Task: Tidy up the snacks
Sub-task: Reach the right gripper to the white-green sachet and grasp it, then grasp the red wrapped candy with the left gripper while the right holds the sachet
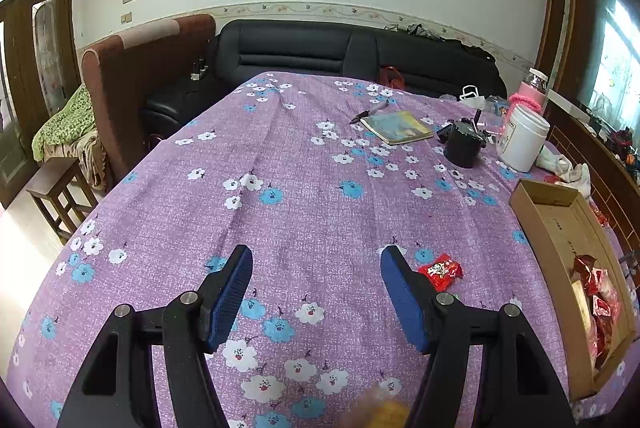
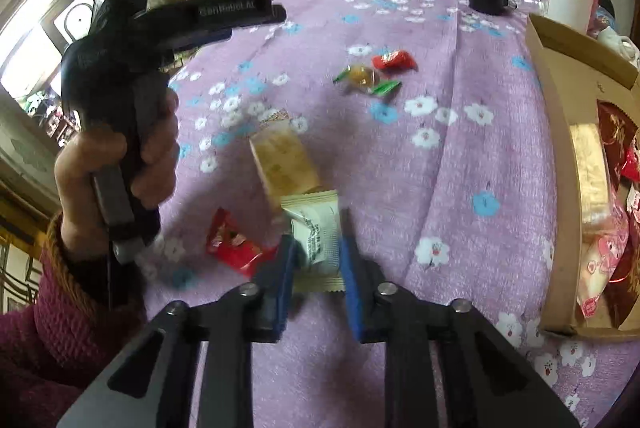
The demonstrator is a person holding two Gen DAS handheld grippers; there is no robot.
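Note:
My right gripper (image 2: 316, 248) is shut on a white and cream snack packet (image 2: 316, 240) just above the purple floral cloth. Beyond it lie a tan biscuit packet (image 2: 284, 160), a red packet (image 2: 232, 244) to the left, a green-ended orange candy (image 2: 366, 78) and a red candy (image 2: 394, 60). My left gripper (image 1: 316, 268) is open and empty above the cloth, with a red candy (image 1: 440, 270) just right of its right finger. It shows in the right wrist view (image 2: 248, 16), held in a hand at the left. The cardboard box (image 2: 560, 132) at the right holds several snacks.
At the far end of the table stand a black cup (image 1: 464, 144), a white jar (image 1: 522, 136), a pink bottle (image 1: 530, 90), a notebook (image 1: 396, 126) and a pen (image 1: 368, 112). A black sofa (image 1: 344, 48) sits behind the table, a wooden stool (image 1: 56, 188) to the left.

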